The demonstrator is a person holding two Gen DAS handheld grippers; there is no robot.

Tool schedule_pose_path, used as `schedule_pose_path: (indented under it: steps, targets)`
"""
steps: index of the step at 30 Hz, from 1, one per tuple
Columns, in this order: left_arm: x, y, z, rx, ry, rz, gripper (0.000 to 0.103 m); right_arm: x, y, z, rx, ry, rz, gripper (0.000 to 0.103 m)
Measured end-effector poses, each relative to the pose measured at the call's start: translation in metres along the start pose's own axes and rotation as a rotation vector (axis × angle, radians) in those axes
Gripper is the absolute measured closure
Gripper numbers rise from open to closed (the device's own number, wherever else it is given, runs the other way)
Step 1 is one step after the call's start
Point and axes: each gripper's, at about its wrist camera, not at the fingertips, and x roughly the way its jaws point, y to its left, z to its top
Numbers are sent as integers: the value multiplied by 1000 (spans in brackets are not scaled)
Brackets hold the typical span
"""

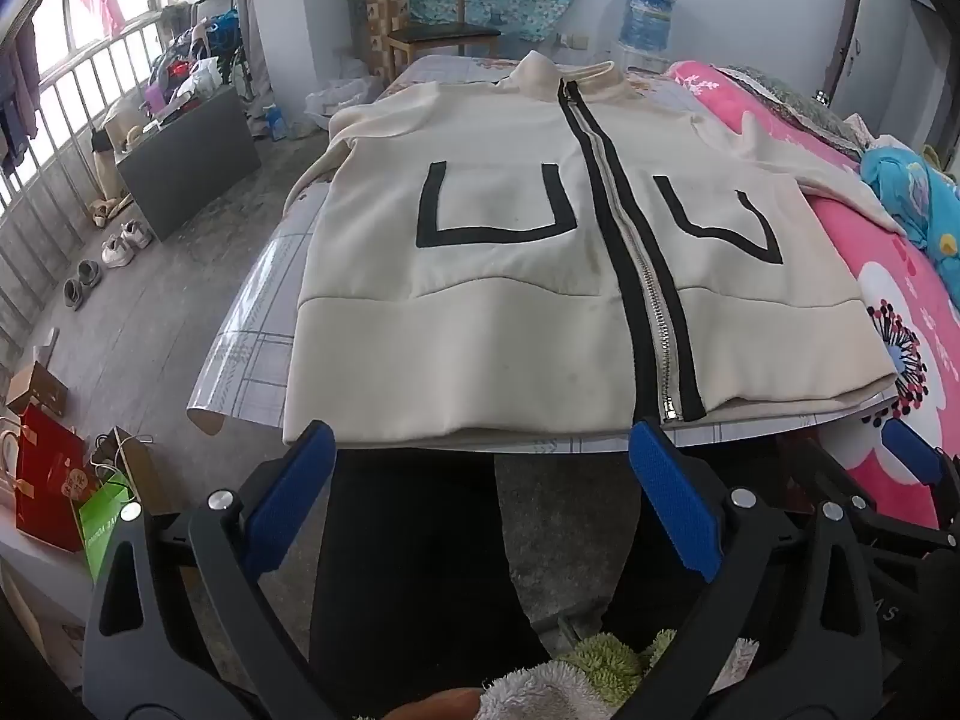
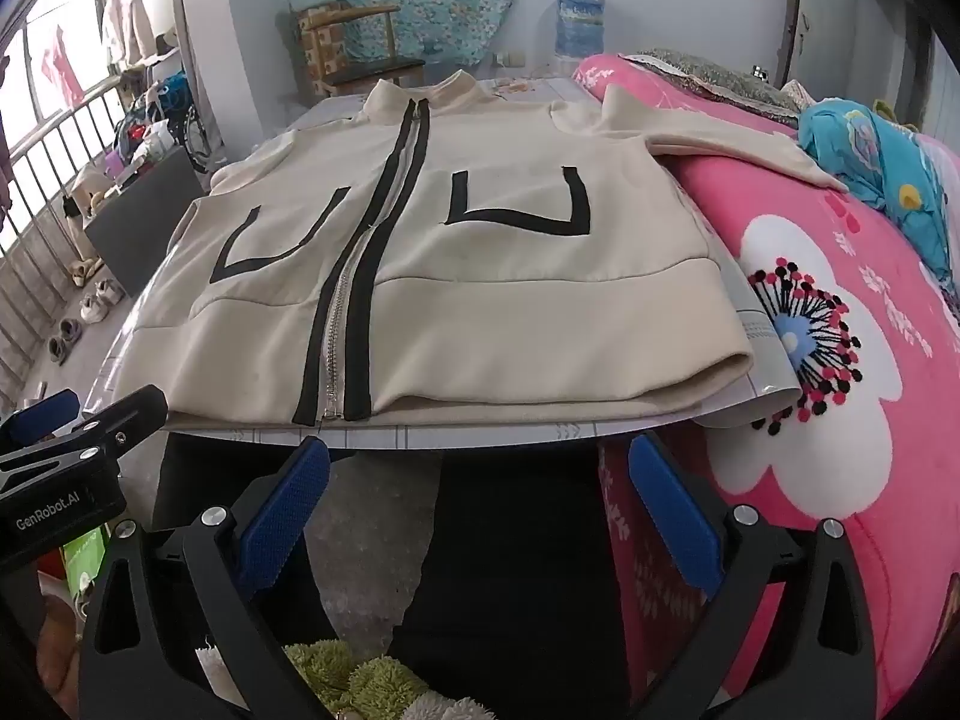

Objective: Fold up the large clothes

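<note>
A cream zip-up jacket with black zipper bands and black pocket outlines lies flat, front up, on a table; it also shows in the right wrist view. Its right sleeve drapes onto the pink bedding. My left gripper is open and empty, just short of the jacket's bottom hem. My right gripper is open and empty, also just below the hem, to the right of the zipper end. The left gripper shows at the right view's left edge.
The table has a plaid plastic cover. A pink floral quilt on a bed lies to the right, with a blue garment. Floor left holds shoes, a dark box, gift bags. A wooden chair stands behind.
</note>
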Motion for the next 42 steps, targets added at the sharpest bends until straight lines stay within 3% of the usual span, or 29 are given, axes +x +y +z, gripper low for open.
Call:
schedule_pose_path:
  steps: [42]
  targets:
    - [-2, 7, 0, -10, -6, 19, 8, -1, 11, 1, -34, 5, -2, 5]
